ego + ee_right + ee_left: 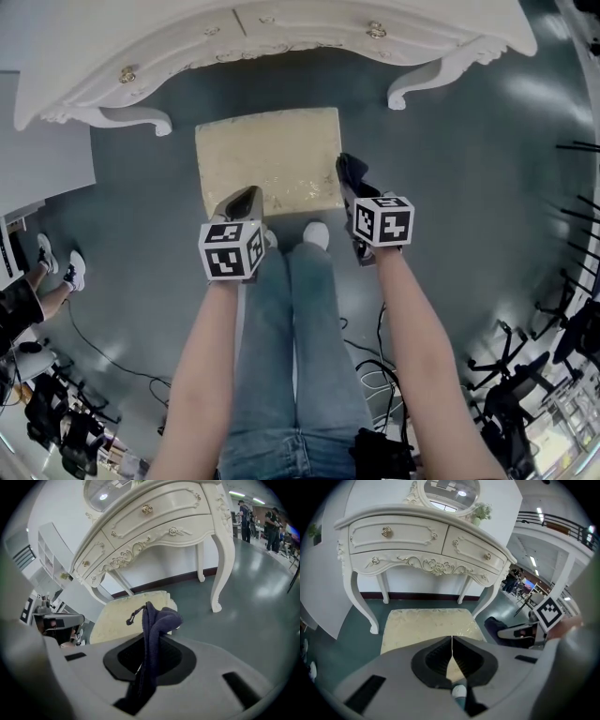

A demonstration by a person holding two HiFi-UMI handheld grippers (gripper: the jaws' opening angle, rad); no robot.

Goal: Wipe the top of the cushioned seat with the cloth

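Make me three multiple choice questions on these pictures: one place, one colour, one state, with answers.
1. Where is the cushioned seat? A) floor, before the dressing table B) on the table C) on a sofa
2. What colour is the cloth? A) white B) dark blue C) red
3. How is the left gripper? A) wide open B) shut on the cloth C) shut, empty
Answers: 1 A, it stands by the table's front legs; 2 B, navy folds sit in the right gripper; 3 C, its jaws meet on nothing.
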